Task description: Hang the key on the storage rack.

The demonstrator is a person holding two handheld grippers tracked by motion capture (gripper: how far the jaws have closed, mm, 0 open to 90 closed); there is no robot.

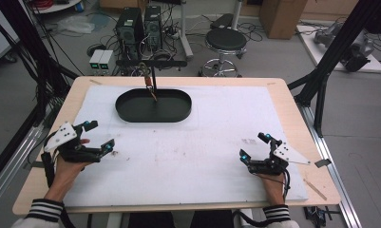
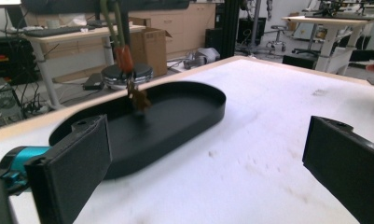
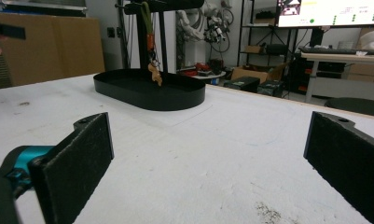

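Seen from above: a wooden table (image 1: 292, 102) topped with a white mat (image 1: 202, 147), marked here and there with faint stains. Toward the far side of the mat, left of centre, a black oval tray (image 1: 171, 114) with a low rim. Rising from the middle of the tray, a thin black stand (image 1: 153, 78) with a crossbar at the top (a small orange-and-brown trinket (image 1: 150, 85) hanging from it on a cord, dangling over the tray floor). Closer up from the left gripper view, the trinket (image 2: 137, 99) just above the tray (image 2: 194, 116).

Nearer than the tray and off to its left, the left gripper (image 1: 99, 137), held in a hand (image 1: 67, 172) near the mat's edge, jaws spread wide with nothing between them. Well to the right of the tray, near the mat's front right area, the right gripper (image 1: 253, 146), likewise spread apart and empty. Striped cuffs at both wrists. Behind the tray, beyond the table, a round black stool (image 1: 225, 40) amid cables on the floor.
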